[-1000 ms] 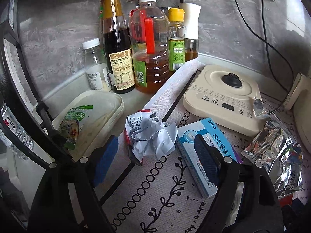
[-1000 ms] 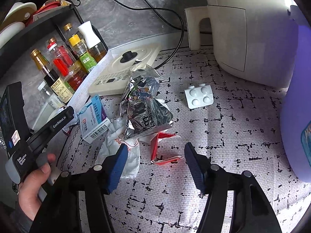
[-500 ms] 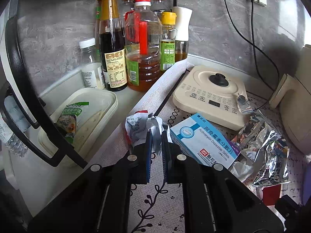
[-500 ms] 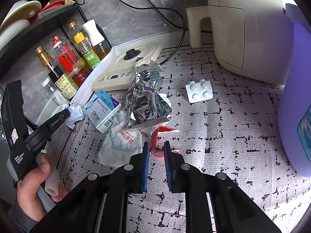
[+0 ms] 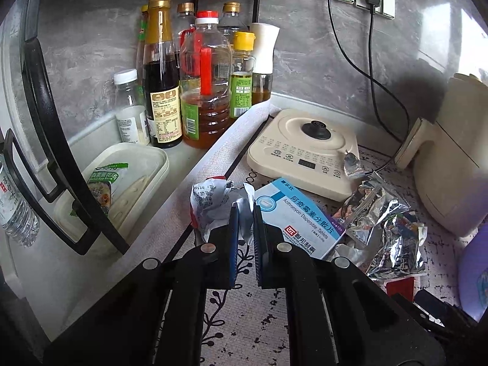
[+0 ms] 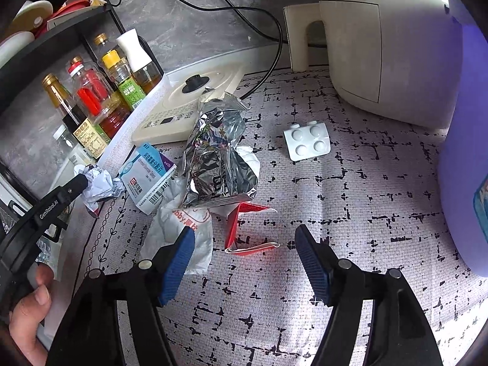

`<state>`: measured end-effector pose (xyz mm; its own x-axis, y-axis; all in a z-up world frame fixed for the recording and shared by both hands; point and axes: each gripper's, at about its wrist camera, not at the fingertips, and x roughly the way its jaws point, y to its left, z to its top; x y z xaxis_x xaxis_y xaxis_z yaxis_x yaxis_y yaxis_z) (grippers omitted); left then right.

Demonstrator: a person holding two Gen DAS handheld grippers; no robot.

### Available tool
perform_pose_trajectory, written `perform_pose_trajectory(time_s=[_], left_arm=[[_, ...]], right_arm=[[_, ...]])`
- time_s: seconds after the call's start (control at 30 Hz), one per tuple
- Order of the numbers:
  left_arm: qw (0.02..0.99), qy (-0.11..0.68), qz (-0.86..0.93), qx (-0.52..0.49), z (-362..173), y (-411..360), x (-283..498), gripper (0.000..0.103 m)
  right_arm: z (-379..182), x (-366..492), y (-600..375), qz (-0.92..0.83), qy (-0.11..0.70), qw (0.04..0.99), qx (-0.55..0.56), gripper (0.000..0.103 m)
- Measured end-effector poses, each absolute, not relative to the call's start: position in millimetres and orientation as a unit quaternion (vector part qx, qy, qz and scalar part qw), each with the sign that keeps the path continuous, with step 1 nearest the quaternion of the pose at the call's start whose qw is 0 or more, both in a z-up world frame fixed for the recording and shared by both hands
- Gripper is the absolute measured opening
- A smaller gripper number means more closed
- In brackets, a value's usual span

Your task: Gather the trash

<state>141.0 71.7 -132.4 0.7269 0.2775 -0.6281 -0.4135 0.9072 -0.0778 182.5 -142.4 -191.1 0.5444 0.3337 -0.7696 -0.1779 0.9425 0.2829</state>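
Note:
My left gripper (image 5: 244,213) is shut on a crumpled paper ball (image 5: 210,202) and holds it just above the patterned mat; the ball also shows in the right wrist view (image 6: 100,184). A blue and white medicine box (image 5: 300,221) lies just right of it. A crinkled silver foil bag (image 6: 215,152) lies on a white paper wrapper (image 6: 183,228). A folded red carton (image 6: 244,228) lies just ahead of my right gripper (image 6: 244,244), which is open and empty above the mat. A white blister pack (image 6: 306,140) lies further right.
Several sauce and oil bottles (image 5: 204,85) stand at the back left under a black rack (image 6: 55,42). A cream induction cooker (image 5: 305,149), a cream appliance (image 6: 387,36), a purple container (image 6: 466,164) and a white lidded tub (image 5: 122,183) surround the mat.
My left gripper closed on the paper ball and lifted it slightly. My right gripper closed half a second ago and has opened again, still empty, near the red carton.

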Motion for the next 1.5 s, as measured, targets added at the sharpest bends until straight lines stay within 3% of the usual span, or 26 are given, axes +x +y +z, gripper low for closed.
perform_pose_trajectory(time_s=[0.07,0.13,0.23,0.43,0.63,0.83,0.9,0.93,0.97,1.03,1.2,1.5], left_arm=[[0.924,0.319,0.181,-0.104,-131.7,68.1,140.5,0.009],[0.925,0.319,0.178,-0.103,-130.7,65.3,140.0,0.009],[0.927,0.317,0.173,-0.103,-126.7,59.9,139.9,0.009],[0.934,0.307,0.152,-0.097,-110.7,42.5,140.2,0.009],[0.942,0.295,0.135,-0.086,-93.8,27.6,139.5,0.009],[0.940,0.298,0.137,-0.091,-97.5,35.0,139.8,0.009],[0.938,0.303,0.139,-0.094,-102.6,37.7,139.5,0.008],[0.937,0.306,0.140,-0.095,-105.1,39.0,138.9,0.008],[0.936,0.308,0.140,-0.095,-107.5,39.9,138.5,0.008],[0.935,0.312,0.140,-0.095,-111.5,41.1,137.3,0.008],[0.933,0.317,0.139,-0.098,-114.7,45.5,135.7,0.008],[0.943,0.293,0.115,-0.106,-87.1,37.0,138.8,0.008]], right_arm=[[-195.5,184.4,-140.9,0.141,0.453,0.877,0.080,0.051],[-196.5,185.9,-141.0,0.144,0.457,0.874,0.077,0.029],[-192.8,184.3,-146.4,0.153,0.455,0.873,0.088,0.017],[-175.3,172.8,-156.6,0.159,0.444,0.877,0.093,0.008],[-149.4,162.8,-164.2,0.168,0.420,0.887,0.093,0.005],[-157.6,165.8,-165.7,0.163,0.441,0.878,0.090,0.012],[-165.3,164.9,-165.9,0.160,0.446,0.876,0.094,0.052],[-167.7,163.8,-165.9,0.156,0.444,0.877,0.096,0.052],[-170.3,164.0,-164.5,0.156,0.445,0.877,0.094,0.051],[-176.6,166.8,-159.3,0.162,0.454,0.872,0.089,0.035],[-188.0,176.1,-141.7,0.169,0.477,0.860,0.061,0.008],[-156.1,166.3,-146.5,0.172,0.448,0.875,0.069,0.005]])
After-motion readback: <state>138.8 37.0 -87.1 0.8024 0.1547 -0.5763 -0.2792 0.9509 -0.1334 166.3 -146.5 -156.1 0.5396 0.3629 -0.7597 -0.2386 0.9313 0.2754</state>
